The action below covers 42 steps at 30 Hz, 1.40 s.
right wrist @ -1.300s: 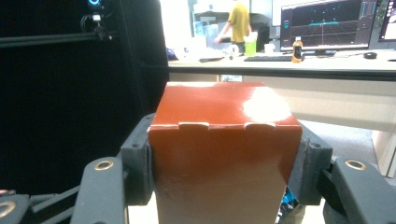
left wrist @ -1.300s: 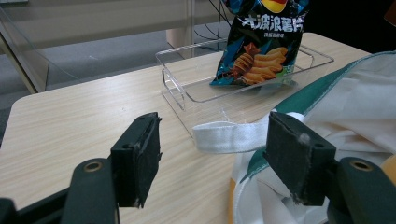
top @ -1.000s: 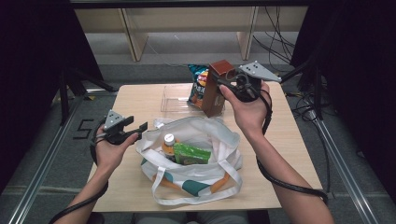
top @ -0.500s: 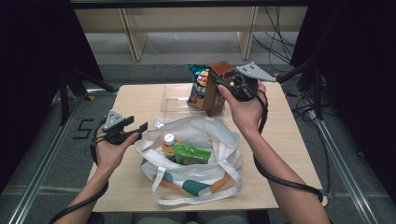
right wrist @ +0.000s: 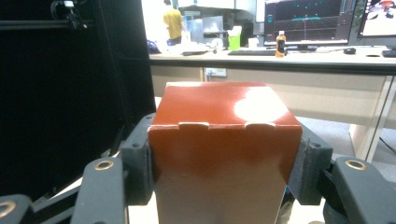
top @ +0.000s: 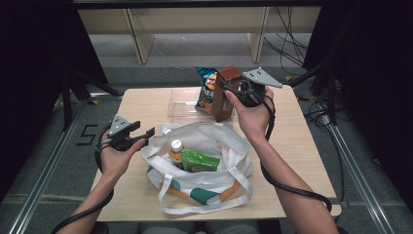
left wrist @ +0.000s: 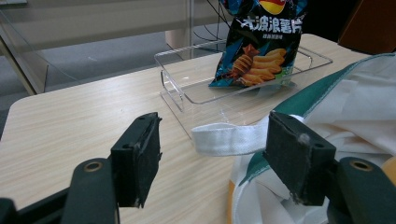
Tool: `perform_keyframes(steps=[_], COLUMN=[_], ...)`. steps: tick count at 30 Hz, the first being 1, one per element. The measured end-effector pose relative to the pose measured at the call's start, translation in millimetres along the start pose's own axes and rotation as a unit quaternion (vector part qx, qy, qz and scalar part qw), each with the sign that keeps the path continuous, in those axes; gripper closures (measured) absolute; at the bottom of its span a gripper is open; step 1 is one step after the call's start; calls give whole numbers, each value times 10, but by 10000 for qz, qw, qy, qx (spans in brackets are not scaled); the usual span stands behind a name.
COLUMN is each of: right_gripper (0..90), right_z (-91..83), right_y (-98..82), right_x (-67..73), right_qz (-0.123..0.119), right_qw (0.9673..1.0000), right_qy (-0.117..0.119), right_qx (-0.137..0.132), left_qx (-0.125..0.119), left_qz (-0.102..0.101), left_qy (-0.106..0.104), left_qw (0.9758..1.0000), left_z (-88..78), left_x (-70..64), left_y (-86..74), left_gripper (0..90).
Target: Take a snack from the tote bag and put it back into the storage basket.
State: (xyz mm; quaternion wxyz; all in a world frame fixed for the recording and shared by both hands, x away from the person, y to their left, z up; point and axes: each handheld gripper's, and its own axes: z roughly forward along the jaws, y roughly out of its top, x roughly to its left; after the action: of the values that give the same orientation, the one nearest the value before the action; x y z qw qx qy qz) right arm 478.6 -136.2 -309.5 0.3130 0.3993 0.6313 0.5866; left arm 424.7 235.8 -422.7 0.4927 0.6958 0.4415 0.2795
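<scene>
Over the tray: I'm holding the brown carton (top: 223, 93) up in my right gripper (top: 233, 90), jaws pressing on both its sides, closed flap on top.
Carton spot: it's hanging above the near right corner of the clear tray (top: 181, 103), just beside the chip bag (top: 206, 89). Can't tell if its bottom is touching anything.
Right gripper view: the carton (right wrist: 224, 144) is sitting square between the pads, so yeah, it's properly clamped.
Left side: my left gripper (top: 146, 132) is idling at the tote's left rim, jaws standing wide and gripping nothing.
Left gripper view: a white strap (left wrist: 229, 138) is running across between the pads, not pinched.
Tote bag (top: 221, 168): it's slumping open on the near half of the table (top: 302, 161), with a bottle (top: 175, 148) and a green pack (top: 199, 161) inside.
Chip bag: it's standing upright in the tray (left wrist: 187, 88).
</scene>
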Motion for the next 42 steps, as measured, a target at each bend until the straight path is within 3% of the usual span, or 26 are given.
perform_keyframes(steps=[9, 16, 19, 21, 22, 25, 27, 29, 31, 35, 36, 38, 42], right_gripper=[393, 392, 393, 393, 392, 392, 392, 392, 392, 392, 392, 393, 393], right_z=[91, 155, 178, 211, 222, 248, 249, 272, 294, 339, 350, 383, 440], right_y=[-33, -27, -47, -65, -77, -90, -95, -110, -126, -124, -116, -95, -82], right_x=[-36, -83, -88, -117, -130, -160, -171, -190, -190, -198, -189, -197, -188], right_qz=[-22, -3, 65, -61, 44, 20, 128, 22, 104, 15, 136, 44, 98], right_qw=[9999, 9992, 9990, 9989, 9987, 9985, 9981, 9981, 9978, 9976, 9976, 9974, 9969], right_qy=[-106, -400, -435, -453, -486, -513, -579, -594, -623, -656, -644, -692, -754], right_qx=[69, 72, 125, 144, 156, 167, 179, 167, 187, 234, 226, 205, 210], left_qx=[0, -2, -3, -4, -5, -16, -21, -23, -10, -5, -6, -8, -18], left_qz=[14, 0, 0, 11, 5, 2, 13, 2, 10, 15, 12, 15, 9], left_qy=[12, -2, 2, 2, -1, -6, -2, -14, -9, -8, -2, -21, -27], left_qw=[10000, 10000, 10000, 10000, 10000, 10000, 10000, 10000, 10000, 10000, 10000, 10000, 10000], left_z=[-1, 2, 3, 3, 3, -2, -4, 2, 4, 3, 2, 4, 6], left_x=[-7, -2, -1, -5, -6, -4, 2, 2, -4, -9, -11, -11, -8], left_y=[3, 0, -1, 1, 2, 5, 6, 1, 0, 3, 3, 1, 1], left_gripper=[347, 351, 351, 350, 349, 348, 347, 346, 346, 347, 346, 346, 347])
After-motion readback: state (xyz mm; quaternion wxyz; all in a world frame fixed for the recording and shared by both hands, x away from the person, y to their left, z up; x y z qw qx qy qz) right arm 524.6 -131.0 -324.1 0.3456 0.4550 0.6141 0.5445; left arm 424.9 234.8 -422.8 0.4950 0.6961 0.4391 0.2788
